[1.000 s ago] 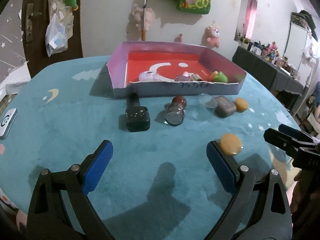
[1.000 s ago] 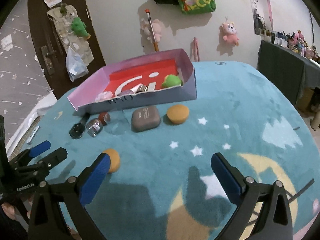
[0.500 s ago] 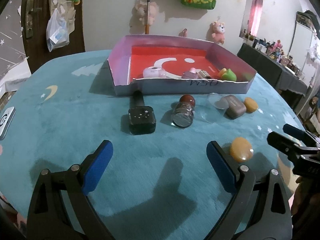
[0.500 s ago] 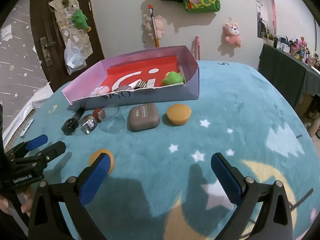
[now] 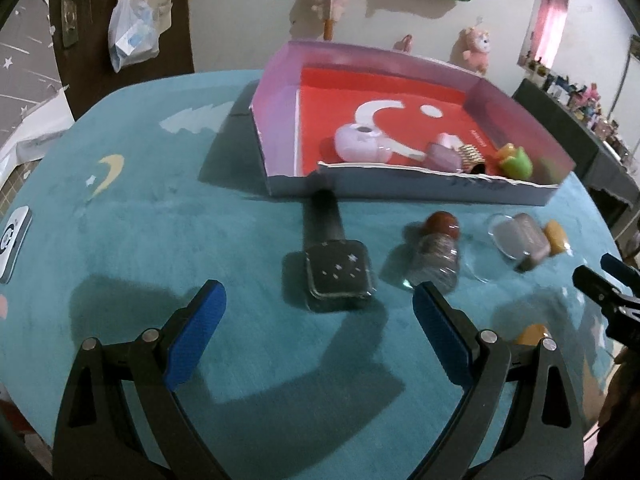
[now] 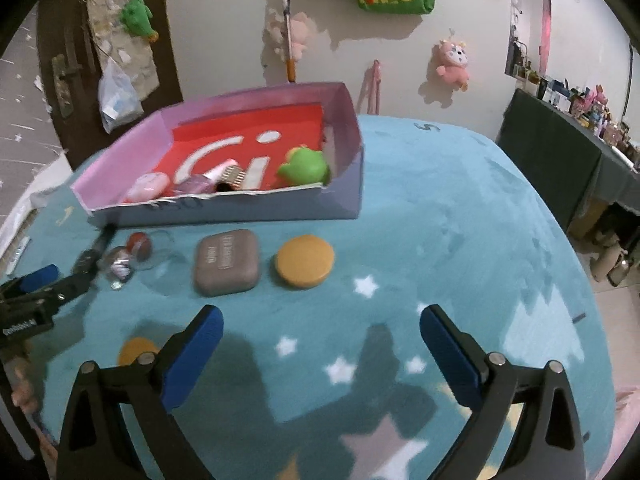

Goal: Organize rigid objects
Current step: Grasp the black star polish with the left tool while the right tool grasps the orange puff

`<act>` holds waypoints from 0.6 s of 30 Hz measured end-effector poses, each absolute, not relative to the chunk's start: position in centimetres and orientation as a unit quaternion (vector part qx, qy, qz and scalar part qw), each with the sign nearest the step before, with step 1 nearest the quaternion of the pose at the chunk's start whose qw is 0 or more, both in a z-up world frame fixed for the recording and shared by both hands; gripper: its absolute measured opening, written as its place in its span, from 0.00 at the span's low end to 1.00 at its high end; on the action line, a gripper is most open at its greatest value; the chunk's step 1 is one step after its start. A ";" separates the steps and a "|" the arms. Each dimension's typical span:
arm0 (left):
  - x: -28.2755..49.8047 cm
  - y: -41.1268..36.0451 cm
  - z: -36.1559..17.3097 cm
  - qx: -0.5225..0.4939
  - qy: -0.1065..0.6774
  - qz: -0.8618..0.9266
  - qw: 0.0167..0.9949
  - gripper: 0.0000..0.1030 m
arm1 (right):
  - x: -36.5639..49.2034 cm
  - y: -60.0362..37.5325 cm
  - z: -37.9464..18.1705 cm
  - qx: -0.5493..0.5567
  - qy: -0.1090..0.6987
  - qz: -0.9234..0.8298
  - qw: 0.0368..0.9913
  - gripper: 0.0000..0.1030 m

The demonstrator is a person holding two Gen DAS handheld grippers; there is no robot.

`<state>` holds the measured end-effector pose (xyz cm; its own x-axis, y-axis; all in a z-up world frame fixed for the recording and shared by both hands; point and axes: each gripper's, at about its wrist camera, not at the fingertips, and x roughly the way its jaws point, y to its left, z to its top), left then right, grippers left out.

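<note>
A shallow pink box (image 5: 276, 120) with a red floor stands at the back of the teal table and holds several small items; it shows in the right wrist view (image 6: 352, 128) too. In front of it lie a black brush-like object (image 5: 336, 276), a small jar with a red cap (image 5: 438, 256), a grey-brown case (image 6: 226, 260), a clear disc (image 5: 476, 268) and two orange discs (image 6: 305, 262) (image 6: 134, 350). My left gripper (image 5: 318, 336) is open, just short of the black object. My right gripper (image 6: 320, 354) is open, short of the case and far orange disc.
A white device (image 5: 12, 238) lies at the table's left edge. A dark shelf with small items (image 6: 560, 148) stands to the right. A door with hanging bags (image 6: 116, 92) and plush toys on the wall are behind the table.
Both grippers have moved forward toward the objects in front of the box. The left one has closed in on the black object, the right one on the case and orange disc. Both stay open.
</note>
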<state>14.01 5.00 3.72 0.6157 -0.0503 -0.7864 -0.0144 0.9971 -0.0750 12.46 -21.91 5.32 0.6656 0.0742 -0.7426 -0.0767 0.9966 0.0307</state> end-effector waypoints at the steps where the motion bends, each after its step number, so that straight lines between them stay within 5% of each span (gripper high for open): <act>1: 14.3 5.1 3.6 -0.037 0.442 -0.007 0.896 0.93 | 12.9 -22.1 5.2 -0.004 0.412 0.038 0.910 0.94; 12: 16.7 5.4 2.7 -0.022 0.466 0.002 0.885 0.92 | 16.6 -23.0 4.0 0.003 0.444 0.044 0.895 0.88; 18: 17.3 5.5 2.7 -0.013 0.463 0.008 0.886 0.82 | 18.0 -23.0 4.0 0.005 0.445 0.050 0.894 0.86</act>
